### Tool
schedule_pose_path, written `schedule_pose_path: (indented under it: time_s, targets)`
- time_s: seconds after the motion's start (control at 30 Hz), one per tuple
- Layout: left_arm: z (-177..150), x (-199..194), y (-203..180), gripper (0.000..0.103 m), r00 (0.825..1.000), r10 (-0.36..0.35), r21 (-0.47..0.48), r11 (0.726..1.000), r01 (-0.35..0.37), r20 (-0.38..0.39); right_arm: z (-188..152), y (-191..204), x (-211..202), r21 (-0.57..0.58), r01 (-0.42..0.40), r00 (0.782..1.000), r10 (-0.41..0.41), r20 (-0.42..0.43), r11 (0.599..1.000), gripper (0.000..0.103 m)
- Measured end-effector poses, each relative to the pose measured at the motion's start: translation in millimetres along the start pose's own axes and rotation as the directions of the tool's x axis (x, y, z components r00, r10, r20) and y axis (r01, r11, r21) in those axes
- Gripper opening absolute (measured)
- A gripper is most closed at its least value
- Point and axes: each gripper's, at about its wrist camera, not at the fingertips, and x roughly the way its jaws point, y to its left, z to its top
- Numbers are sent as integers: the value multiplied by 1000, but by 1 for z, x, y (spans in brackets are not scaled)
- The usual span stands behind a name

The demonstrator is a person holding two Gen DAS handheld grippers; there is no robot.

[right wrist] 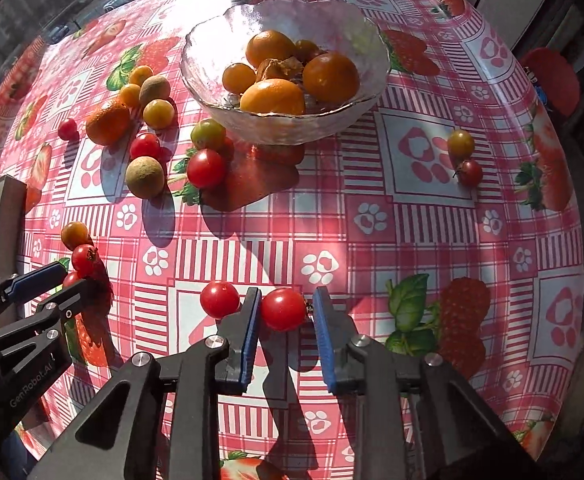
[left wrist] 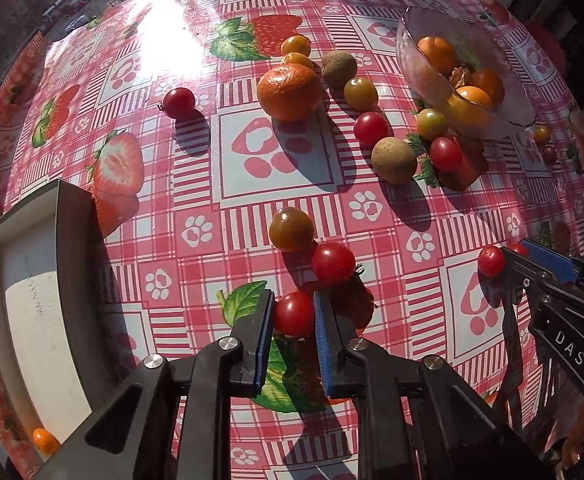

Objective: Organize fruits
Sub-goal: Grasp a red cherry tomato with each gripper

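My left gripper (left wrist: 294, 308) is shut on a red cherry tomato (left wrist: 294, 313) low over the table. My right gripper (right wrist: 285, 304) has its jaws around another red cherry tomato (right wrist: 283, 309), touching on the left, a small gap on the right. A second red tomato (right wrist: 219, 299) lies just left of its left finger. A glass bowl (right wrist: 356, 24) holds orange fruits at the back. Loose tomatoes, a mandarin (left wrist: 288, 92) and brown round fruits (left wrist: 394, 160) lie scattered on the table.
A grey-walled white box (left wrist: 31, 264) stands at the left with a small orange fruit (left wrist: 45, 440) near its corner. The round table has a pink strawberry-print cloth (right wrist: 412, 220). Two small tomatoes (right wrist: 466, 158) lie at the right.
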Motion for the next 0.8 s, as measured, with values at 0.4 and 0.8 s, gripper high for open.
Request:
schedule_pose_path:
  time_s: [0.4,0.8]
  targets:
    - [-21,-10,28,21,997,-74,25,997,74,-2,-46,3,-21,88,-93,996,94,-7,992,28]
    - [-62,-51,64,21,995,-101,24,995,101,18,-90,6,-41,155,-151,988,156,-22,976,28]
